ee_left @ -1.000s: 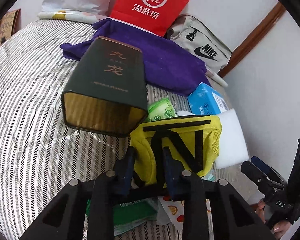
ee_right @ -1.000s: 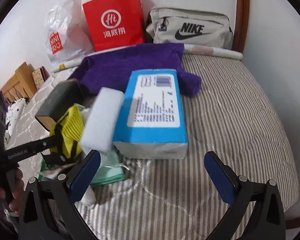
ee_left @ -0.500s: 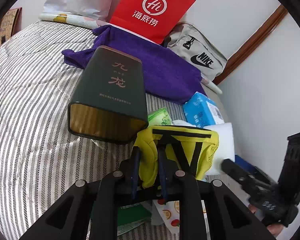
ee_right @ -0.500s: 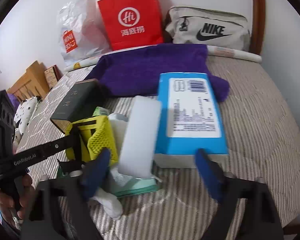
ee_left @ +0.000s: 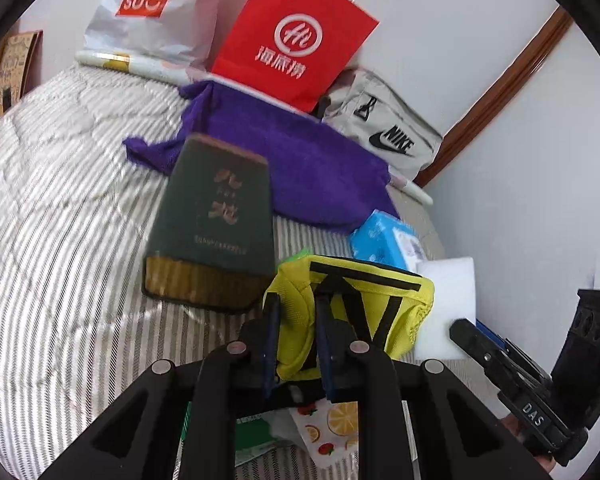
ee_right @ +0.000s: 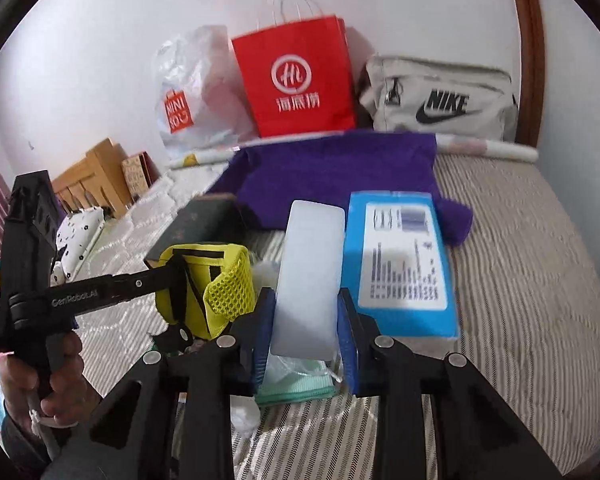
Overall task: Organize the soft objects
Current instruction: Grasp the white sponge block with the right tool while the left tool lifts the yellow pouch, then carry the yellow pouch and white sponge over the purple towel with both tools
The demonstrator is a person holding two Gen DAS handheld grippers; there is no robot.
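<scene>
Left gripper clamped on yellow pouch; only the right view shows right gripper clamping white sponge.

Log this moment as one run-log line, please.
left gripper: shut on yellow mesh pouch | right gripper: shut on white sponge block | surface: striped bed | blue tissue pack: untouched

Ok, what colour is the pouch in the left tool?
Yellow with black straps, mesh on one side; the pouch shows best in the left wrist view.
</scene>
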